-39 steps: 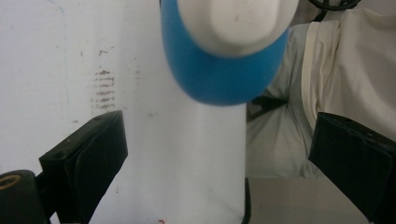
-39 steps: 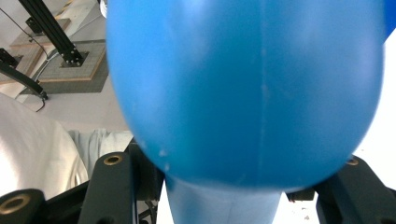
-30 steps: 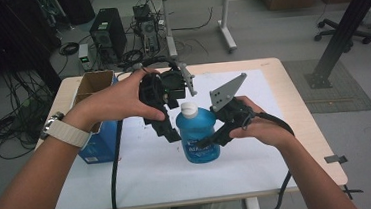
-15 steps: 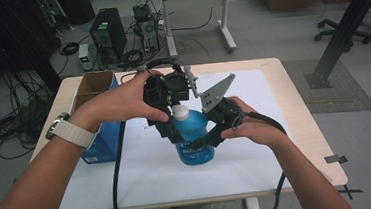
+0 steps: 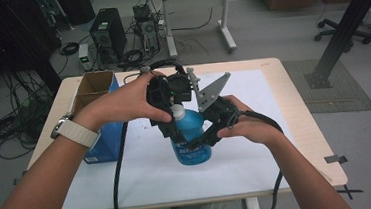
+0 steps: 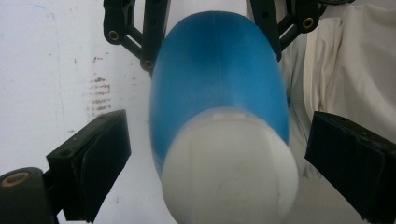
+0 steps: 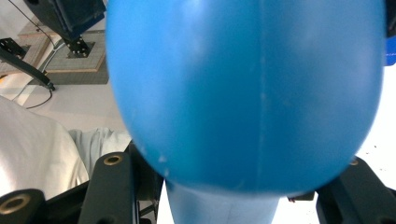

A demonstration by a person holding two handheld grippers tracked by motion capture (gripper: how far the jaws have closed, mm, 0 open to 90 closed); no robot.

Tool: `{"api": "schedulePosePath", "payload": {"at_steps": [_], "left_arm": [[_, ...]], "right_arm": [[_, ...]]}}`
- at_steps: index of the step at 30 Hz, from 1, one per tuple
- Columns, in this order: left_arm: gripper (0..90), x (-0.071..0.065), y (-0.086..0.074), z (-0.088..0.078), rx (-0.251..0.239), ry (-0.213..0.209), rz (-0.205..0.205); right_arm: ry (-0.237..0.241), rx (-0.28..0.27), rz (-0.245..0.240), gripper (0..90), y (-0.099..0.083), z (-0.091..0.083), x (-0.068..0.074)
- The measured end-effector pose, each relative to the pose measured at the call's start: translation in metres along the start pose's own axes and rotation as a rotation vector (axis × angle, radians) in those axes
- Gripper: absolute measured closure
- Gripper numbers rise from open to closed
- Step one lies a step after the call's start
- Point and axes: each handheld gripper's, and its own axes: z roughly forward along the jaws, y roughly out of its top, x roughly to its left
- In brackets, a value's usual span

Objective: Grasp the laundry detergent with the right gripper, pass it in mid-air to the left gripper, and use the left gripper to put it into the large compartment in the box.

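In the high view, two forearms entered from the bottom edge and met at the centre of the frame over a white sheet (image 5: 144, 173) covering the table (image 5: 303, 125). There a blue bottle (image 5: 192, 143) with a white cap (image 5: 177, 112) was held between the two tools, its base low over the sheet; whether it touched the sheet could not be told.

The right gripper (image 5: 200, 142), just right of centre, was clamped around the bottle's body; in the right gripper view the blue body bulged across the frame with a black jaw pressed at each lower corner.

The left gripper (image 5: 171, 128) came down from above at centre. In the left gripper view its two black jaws stood apart at the lower left and lower right, flanking the cap with a clear gap on each side, so it was released.

Farther left, a blue box (image 5: 101, 143) with open cardboard flaps sat on the table's left edge. At the top of the frame, a computer tower (image 5: 108, 38) stood on the floor among cables.
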Motion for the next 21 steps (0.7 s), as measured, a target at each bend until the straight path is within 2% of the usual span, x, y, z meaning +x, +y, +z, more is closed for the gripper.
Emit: {"api": "schedulePosePath", "payload": {"at_steps": [15,21], "left_arm": [[15.8,0.0001,0.0001,0.002,0.002,0.001,0.022],[22.6,0.0,-0.0003,0.0023,0.003,0.0,0.032]], "right_arm": [[0.004,0.0,-0.001,43.5,0.0021,0.0,0.0003],[0.005,0.003,-0.001,43.4,0.0019,-0.0002,0.0003]]}}
